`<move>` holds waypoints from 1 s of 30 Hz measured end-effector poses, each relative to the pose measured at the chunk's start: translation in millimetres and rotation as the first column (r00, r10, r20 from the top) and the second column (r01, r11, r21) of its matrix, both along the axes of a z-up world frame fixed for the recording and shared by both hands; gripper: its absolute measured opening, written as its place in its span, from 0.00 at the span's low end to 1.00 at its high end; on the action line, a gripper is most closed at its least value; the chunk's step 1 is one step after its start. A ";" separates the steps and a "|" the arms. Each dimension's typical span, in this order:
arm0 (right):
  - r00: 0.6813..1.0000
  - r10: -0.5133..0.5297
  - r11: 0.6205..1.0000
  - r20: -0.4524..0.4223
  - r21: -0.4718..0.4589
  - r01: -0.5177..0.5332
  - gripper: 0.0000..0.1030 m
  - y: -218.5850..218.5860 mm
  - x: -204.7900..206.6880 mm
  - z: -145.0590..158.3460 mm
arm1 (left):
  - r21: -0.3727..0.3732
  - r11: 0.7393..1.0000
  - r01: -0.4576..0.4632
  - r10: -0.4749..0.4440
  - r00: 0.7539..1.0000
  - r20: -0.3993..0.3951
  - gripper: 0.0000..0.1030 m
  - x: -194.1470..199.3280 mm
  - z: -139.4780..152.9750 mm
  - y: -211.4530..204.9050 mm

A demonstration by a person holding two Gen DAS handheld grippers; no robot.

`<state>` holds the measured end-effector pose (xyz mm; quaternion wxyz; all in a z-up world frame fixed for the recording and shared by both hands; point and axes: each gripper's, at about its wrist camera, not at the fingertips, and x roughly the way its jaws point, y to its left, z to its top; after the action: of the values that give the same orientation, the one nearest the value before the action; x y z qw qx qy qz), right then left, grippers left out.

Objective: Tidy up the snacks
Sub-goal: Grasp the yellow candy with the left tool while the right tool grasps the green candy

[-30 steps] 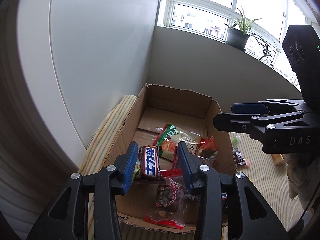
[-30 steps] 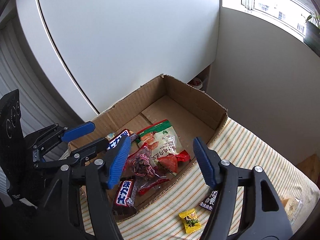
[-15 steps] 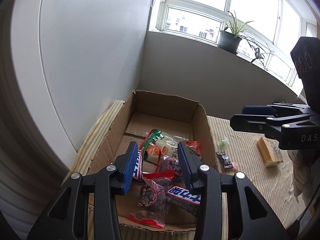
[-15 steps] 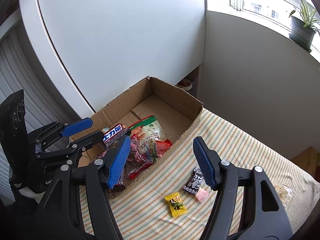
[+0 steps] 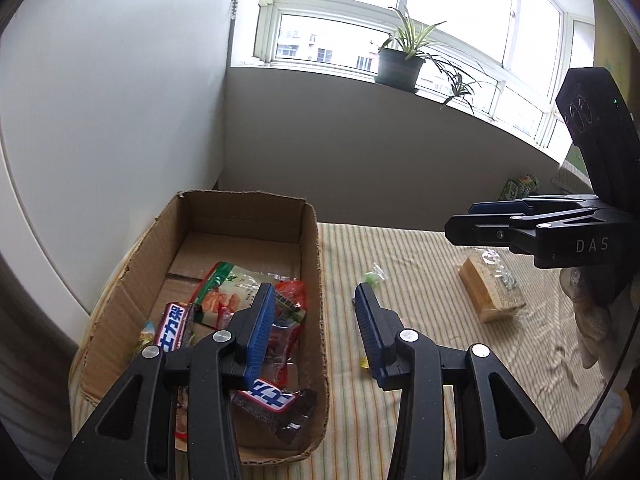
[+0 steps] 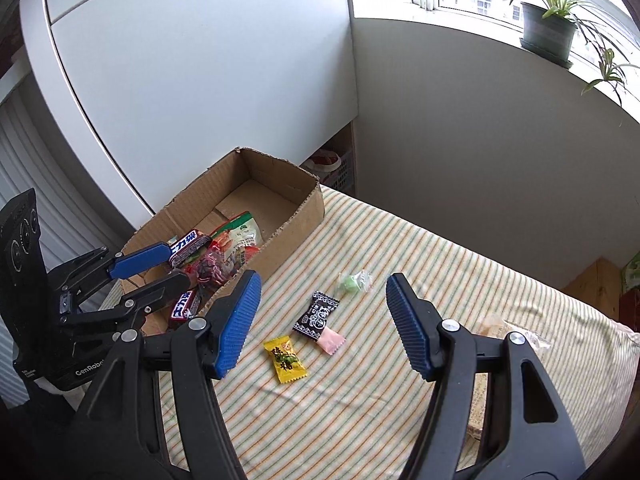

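The open brown cardboard box (image 6: 256,216) at the left edge of the striped cloth (image 6: 400,380) already holds several wrapped bars and packets. Four small candies, the yellow wrapped candy (image 6: 285,359) among them, lie loose mid-cloth, probably next to go in. The right gripper (image 6: 320,320) hangs empty over them, jaws wide; the left gripper (image 5: 315,334), narrower, holds nothing

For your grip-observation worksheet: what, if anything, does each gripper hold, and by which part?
Nothing is held: the left gripper and the right gripper are both open with nothing between their blue pads.
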<state>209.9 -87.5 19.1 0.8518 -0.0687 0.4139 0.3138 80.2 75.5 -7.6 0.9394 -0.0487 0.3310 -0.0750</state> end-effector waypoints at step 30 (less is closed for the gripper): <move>0.940 0.130 0.990 -0.314 0.088 -0.108 0.65 -31.5 57.6 -63.7 | 0.018 0.996 0.092 -0.086 0.971 -0.224 0.38 -6.0 -71.5 -89.9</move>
<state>267.5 -119.0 -44.5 0.7549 -0.0123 0.5302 0.3858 74.2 -14.4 -79.1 0.8926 -0.0286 0.4371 -0.1065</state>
